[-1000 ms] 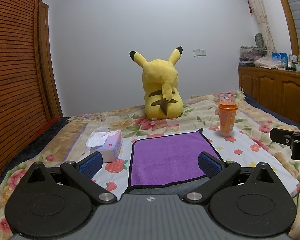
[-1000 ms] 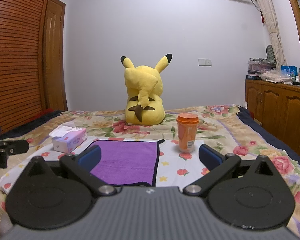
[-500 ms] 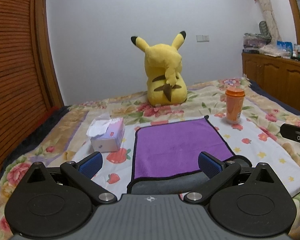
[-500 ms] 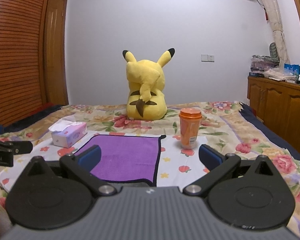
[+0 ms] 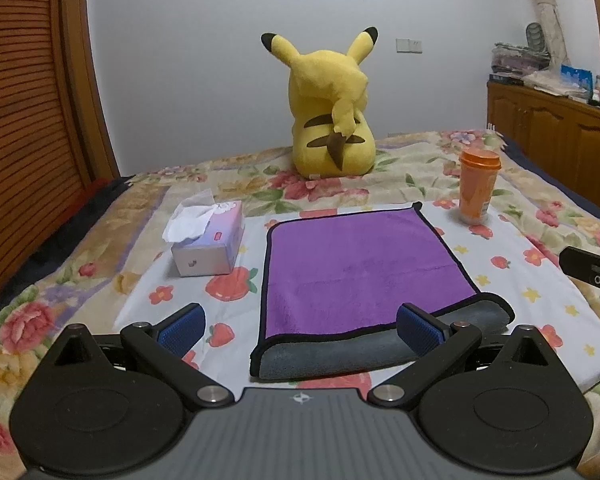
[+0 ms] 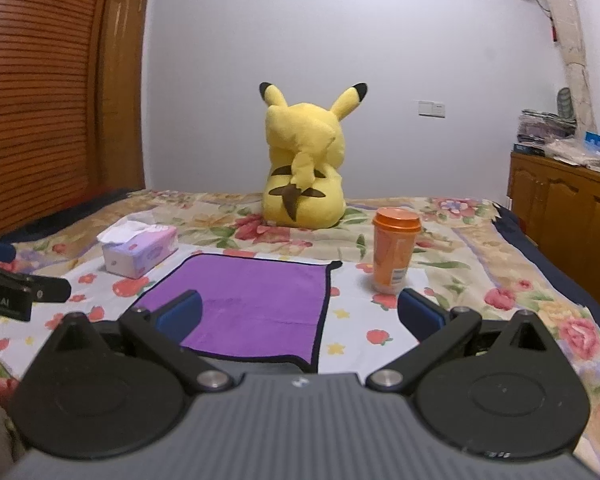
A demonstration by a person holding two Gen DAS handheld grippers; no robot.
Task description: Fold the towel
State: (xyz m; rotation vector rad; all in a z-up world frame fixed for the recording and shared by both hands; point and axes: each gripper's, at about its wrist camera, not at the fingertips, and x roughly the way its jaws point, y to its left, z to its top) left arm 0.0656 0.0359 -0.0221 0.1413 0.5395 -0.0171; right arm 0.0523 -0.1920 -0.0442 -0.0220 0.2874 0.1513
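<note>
Nearest to the cameras are the two tongs, both with the fingers spread wide and nothing between the blue pads. The left gripper [image 5: 300, 326] hangs low over the near edge of the towel [image 5: 360, 264]; its right pad [image 5: 418, 328] stands in front of the grey folded edge, and its left pad [image 5: 182, 328] is over the sheet [image 5: 540, 280], to the left of the towel. Whether the right pad touches the cloth, I cannot tell. The right gripper [image 6: 300, 312] is at the near right corner of the towel [image 6: 252, 304]; its left pad [image 6: 180, 312] is over the purple cloth and its right pad [image 6: 420, 314] is over the sheet [image 6: 360, 332], beside the towel.

The towel lies flat on the white sheet with fruit prints, on the bed. It is purple with a black border, and at the near edge a grey layer shows under the purple one. It looks a little longer from near to far than from left to right, though the lens makes this uncertain. One corner with a small loop points away, toward the cup.

To the left of the towel, near it, stands a tissue box [image 5: 208, 240]. Beyond the far right corner stands an orange cup [image 5: 478, 186], upright, with its lid on. Farther, on the flowered blanket [image 5: 260, 188], a yellow plush [image 5: 328, 116] sits with its back to us. Behind it is a pale wall.
</note>
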